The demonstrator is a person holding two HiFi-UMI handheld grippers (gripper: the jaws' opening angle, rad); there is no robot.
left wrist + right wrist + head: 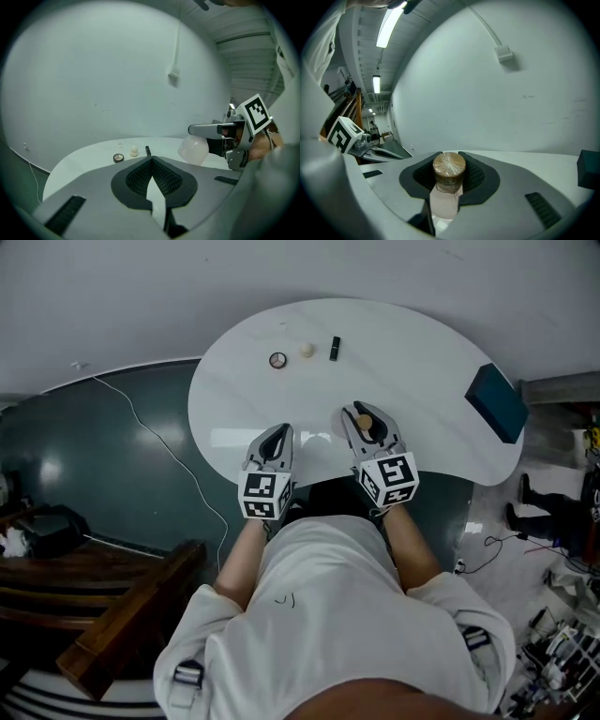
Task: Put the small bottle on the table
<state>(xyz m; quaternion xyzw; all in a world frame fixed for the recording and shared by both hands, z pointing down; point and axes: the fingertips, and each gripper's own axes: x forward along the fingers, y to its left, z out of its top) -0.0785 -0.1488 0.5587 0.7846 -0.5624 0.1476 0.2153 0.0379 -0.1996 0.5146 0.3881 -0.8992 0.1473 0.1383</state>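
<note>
— Small bottle (365,423): where was it in the head view?
— Clamped in the right gripper (362,414), cork upward, over the near edge of the white table (234,399). The left gripper (278,435) was just beside it on the left, also over the near edge and apart from the bottle.
— What else lay on the table?
— A round tin (277,360), a pale ball (307,350) and a black piece (335,348) sat in a row near the far edge, well apart from the bottle. A teal box (497,401) lay at the right edge.
— And the left gripper view?
— Its jaws were clenched tip to tip with nothing between them. To the right, the bottle's cloudy body (193,150) hung below a finger (211,129) of the right gripper, above the table's near side. The left gripper's own body hid the bottle's base, so I could not tell whether it touched the surface.
— The right gripper view?
— The bottle stood between the two jaws, both pads pressed on its clear body (443,202). Its brown cork stopper (449,169), wrapped in film, rose above the pads. The left gripper's marker cube (341,134) showed at the left, and a corner of the teal box (589,168) at the right.
</note>
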